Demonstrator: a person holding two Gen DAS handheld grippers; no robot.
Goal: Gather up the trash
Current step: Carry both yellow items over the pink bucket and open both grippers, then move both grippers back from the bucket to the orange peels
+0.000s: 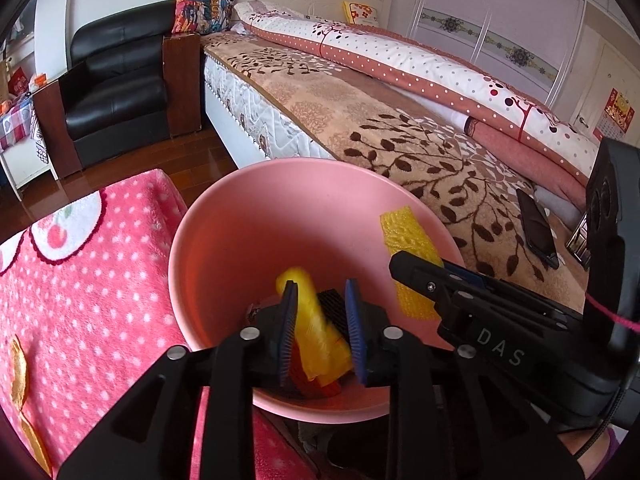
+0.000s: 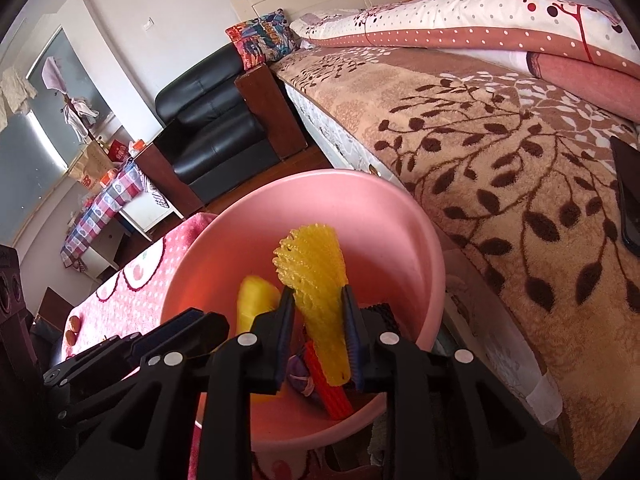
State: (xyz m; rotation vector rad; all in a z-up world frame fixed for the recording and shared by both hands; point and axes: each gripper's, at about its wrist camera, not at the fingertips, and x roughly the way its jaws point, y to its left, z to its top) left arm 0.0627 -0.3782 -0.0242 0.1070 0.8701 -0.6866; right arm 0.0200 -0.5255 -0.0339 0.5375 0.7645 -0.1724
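Observation:
A pink bin point(image 1: 224, 248) point(image 2: 384, 216) stands between the pink dotted cloth and the bed. My left gripper point(image 1: 322, 320) is over the bin, shut on a smooth yellow wrapper point(image 1: 316, 328), which also shows in the right wrist view point(image 2: 256, 300). My right gripper point(image 2: 318, 320) is over the bin too, shut on a yellow foam net point(image 2: 316, 276) point(image 1: 404, 236). In the bin's bottom lie a red ridged piece point(image 2: 328, 388), a purple scrap point(image 2: 298, 372) and a black mesh piece point(image 1: 336, 308).
A pink dotted cloth point(image 1: 88, 280) covers the surface at left, with orange scraps point(image 1: 18, 372) on it. The bed point(image 1: 400, 136) with a leaf blanket lies at right, with a dark phone point(image 1: 536, 228) on it. A black armchair point(image 1: 120, 92) stands behind.

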